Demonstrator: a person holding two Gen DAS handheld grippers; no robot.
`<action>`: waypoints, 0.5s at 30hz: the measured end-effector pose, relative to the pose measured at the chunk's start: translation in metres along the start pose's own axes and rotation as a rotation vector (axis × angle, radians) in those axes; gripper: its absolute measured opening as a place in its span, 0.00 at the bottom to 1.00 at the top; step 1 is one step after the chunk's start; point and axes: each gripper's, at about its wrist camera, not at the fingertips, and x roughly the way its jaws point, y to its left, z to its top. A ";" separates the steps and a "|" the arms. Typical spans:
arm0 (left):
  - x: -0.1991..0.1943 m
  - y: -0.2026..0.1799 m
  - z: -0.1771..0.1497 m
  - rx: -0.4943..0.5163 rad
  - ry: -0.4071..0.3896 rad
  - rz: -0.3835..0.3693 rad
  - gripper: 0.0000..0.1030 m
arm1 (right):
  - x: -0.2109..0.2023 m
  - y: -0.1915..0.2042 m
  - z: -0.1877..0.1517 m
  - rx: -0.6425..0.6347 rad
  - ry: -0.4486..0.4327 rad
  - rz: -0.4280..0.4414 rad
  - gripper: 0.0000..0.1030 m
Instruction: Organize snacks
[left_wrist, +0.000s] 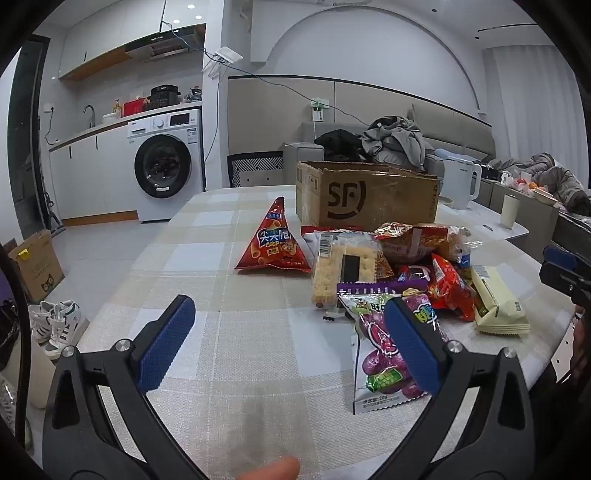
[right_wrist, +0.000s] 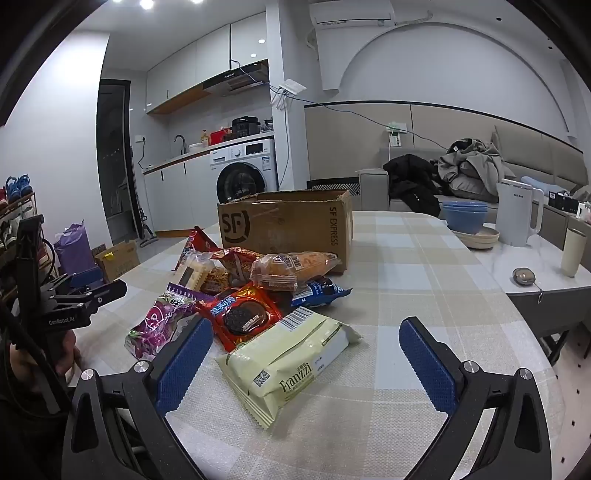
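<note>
The snacks lie in one loose heap on the checked surface (left_wrist: 229, 332), just in front of the open SF cardboard box (left_wrist: 365, 195), which probably is the place where they must go; so the sorting seems not yet begun. In front of the box, apart from the heap on its left side, the red triangular crisp bag (left_wrist: 274, 242) stands alone. The left gripper (left_wrist: 291, 343) hovers above the surface before the box with its jaws spread wide and nothing between them; one blue pad only covers part of the purple grape candy bag (left_wrist: 380, 354), without a visible touch. The right gripper (right_wrist: 306, 365) is also released and empty, and the pale yellow Franzzi wafer pack (right_wrist: 288, 365) lies between its fingers, at the near edge of the heap in front of the box; I judge it the easiest first pick. The right wrist view shows what the left one hides: the red chocolate cookie pack (right_wrist: 243, 317), the bread roll in clear wrap (right_wrist: 291, 267) leaning near the box, the blue bowls (right_wrist: 464, 218) right of the box. The left view alone shows the cracker pack (left_wrist: 340, 266) well and the white sneakers (left_wrist: 55, 325) on the floor.
</note>
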 end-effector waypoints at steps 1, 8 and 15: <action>0.000 0.000 0.000 0.004 -0.001 0.003 0.99 | 0.000 0.000 0.000 0.004 0.001 0.002 1.00; 0.000 -0.001 0.000 0.013 -0.006 0.006 0.99 | 0.000 0.001 0.000 -0.001 -0.001 0.001 1.00; -0.001 -0.001 0.000 0.012 -0.007 0.008 0.99 | 0.001 0.001 -0.001 0.004 -0.001 0.004 1.00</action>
